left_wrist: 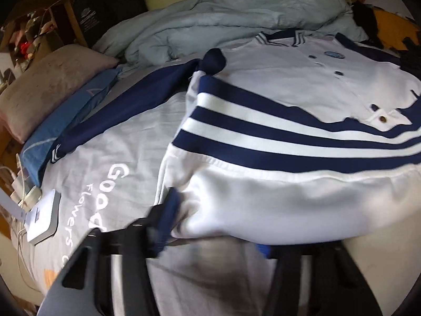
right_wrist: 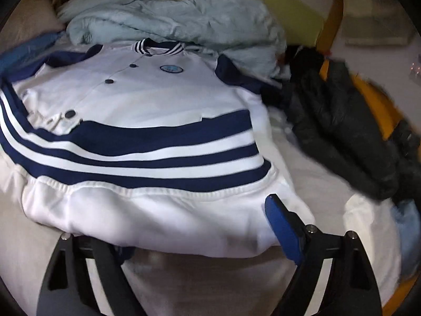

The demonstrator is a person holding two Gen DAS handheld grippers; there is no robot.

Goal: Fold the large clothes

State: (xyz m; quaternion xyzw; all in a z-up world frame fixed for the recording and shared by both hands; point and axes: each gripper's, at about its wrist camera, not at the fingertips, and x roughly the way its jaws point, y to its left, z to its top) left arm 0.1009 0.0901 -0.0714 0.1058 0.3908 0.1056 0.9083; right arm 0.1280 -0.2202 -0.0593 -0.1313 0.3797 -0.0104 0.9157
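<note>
A white jacket with navy sleeves and a navy-and-white striped hem lies front up on the bed. Its bottom part is folded up over the body, the white lining facing me. My left gripper is at the fold's left corner with its jaws wide apart; the blue-padded left finger is beside the cloth and the right one is mostly under the fold. My right gripper is at the fold's right corner, jaws wide apart, the blue pad showing and the left finger under the cloth.
A light blue duvet is bunched behind the jacket. A pillow, a blue cloth and a white device with cables lie at the left. A dark jacket lies at the right by the wooden bed frame.
</note>
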